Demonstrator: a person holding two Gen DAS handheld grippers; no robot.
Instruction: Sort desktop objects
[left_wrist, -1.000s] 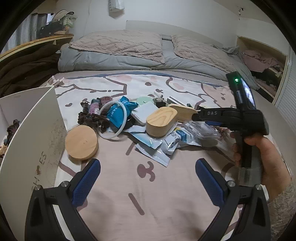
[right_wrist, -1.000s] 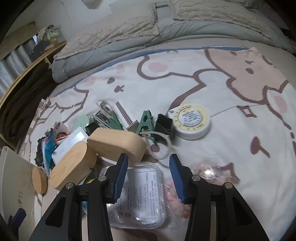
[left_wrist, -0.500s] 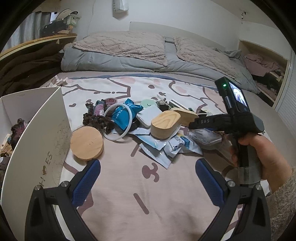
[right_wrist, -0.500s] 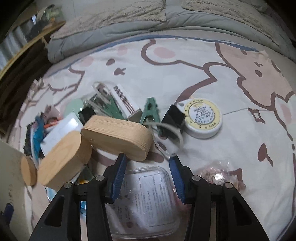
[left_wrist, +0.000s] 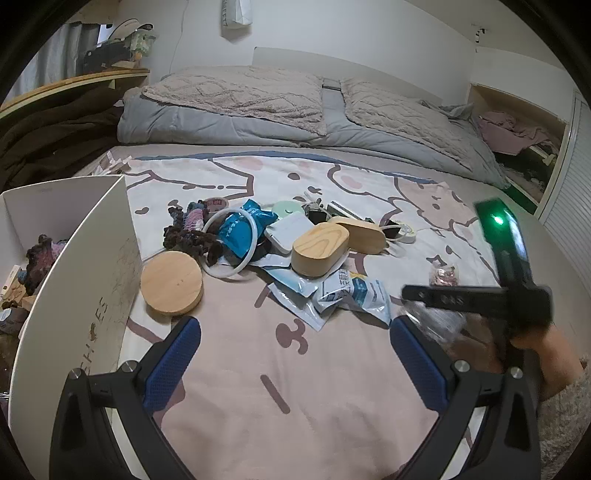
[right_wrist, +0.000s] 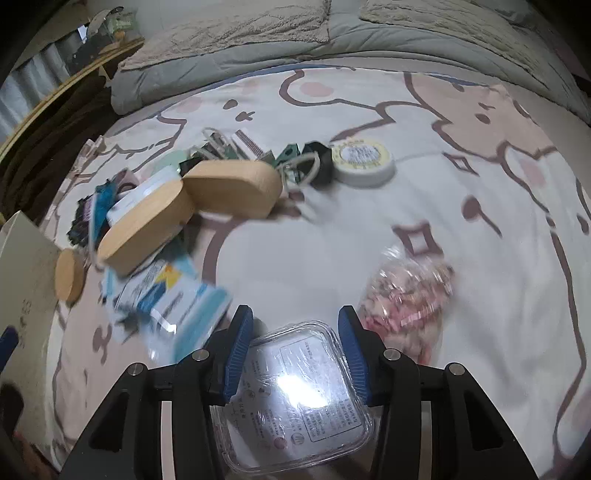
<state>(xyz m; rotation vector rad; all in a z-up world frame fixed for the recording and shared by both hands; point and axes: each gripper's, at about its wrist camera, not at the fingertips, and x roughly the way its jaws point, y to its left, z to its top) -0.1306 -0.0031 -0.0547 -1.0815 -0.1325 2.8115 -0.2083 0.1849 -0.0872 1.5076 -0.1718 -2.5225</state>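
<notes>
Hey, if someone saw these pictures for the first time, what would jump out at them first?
Probably the right gripper, low in its own view, clamping a clear plastic box with a printed label. Next, the heap of clutter mid-bed, topped by two oval wooden boxes. The white carton stands at the left.

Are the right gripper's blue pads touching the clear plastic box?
Touching. In the right wrist view, the right gripper has both blue pads pressed against the sides of the clear plastic box, with no gap visible on either side.
</notes>
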